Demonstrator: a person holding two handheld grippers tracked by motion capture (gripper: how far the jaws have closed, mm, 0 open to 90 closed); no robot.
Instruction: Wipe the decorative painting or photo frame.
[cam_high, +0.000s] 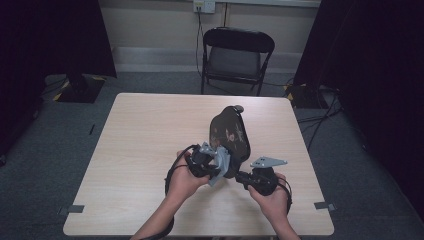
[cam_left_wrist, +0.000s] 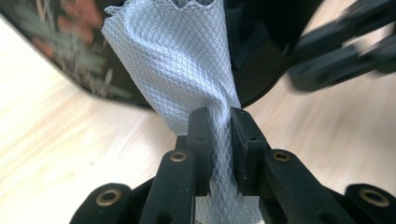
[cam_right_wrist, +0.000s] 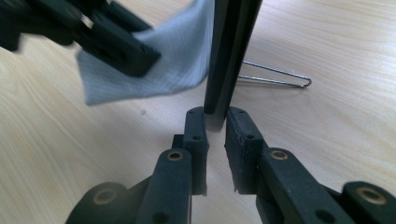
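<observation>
A black oval plate (cam_high: 231, 135) with a floral pattern stands on edge near the table's middle, over a thin wire stand (cam_right_wrist: 275, 77). My left gripper (cam_high: 212, 165) is shut on a pale grey mesh cloth (cam_left_wrist: 177, 60), which lies against the plate's (cam_left_wrist: 70, 42) lower face. In its own view the left gripper (cam_left_wrist: 218, 112) pinches the cloth between both jaws. My right gripper (cam_high: 241, 176) sits at the plate's bottom right. Its jaws (cam_right_wrist: 215, 112) close on the plate's thin lower edge (cam_right_wrist: 231, 46). The cloth (cam_right_wrist: 154, 70) hangs just left of that edge.
The light wooden table (cam_high: 150, 140) has bare room to the left and behind the plate. A black folding chair (cam_high: 235, 55) stands beyond the far edge. Dark curtains hang on both sides, and cables lie on the grey floor (cam_high: 320, 120).
</observation>
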